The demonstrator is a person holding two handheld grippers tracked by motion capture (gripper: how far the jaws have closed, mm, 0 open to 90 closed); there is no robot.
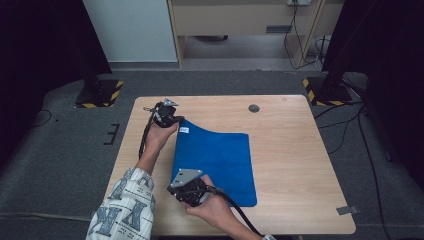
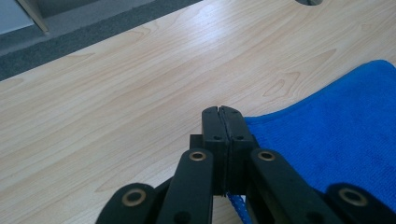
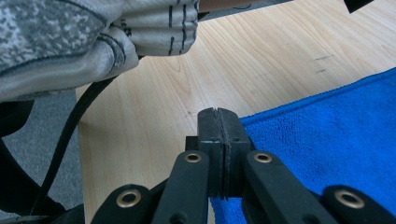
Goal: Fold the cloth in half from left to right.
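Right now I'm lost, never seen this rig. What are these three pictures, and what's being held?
No robot here: a person holds a two-jaw hand gripper in each hand at a wooden table. The high view looks down from above the person's side; the other two come from cameras riding on each gripper, looking along its black jaws. A blue towel lies on the table. The left gripper is shut on the towel's far left corner, lifting it a little; the right gripper is shut on its near left corner.

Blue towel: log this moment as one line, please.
blue towel: on table | left gripper: shut on far left corner | right gripper: shut on near left corner | left edge lifted
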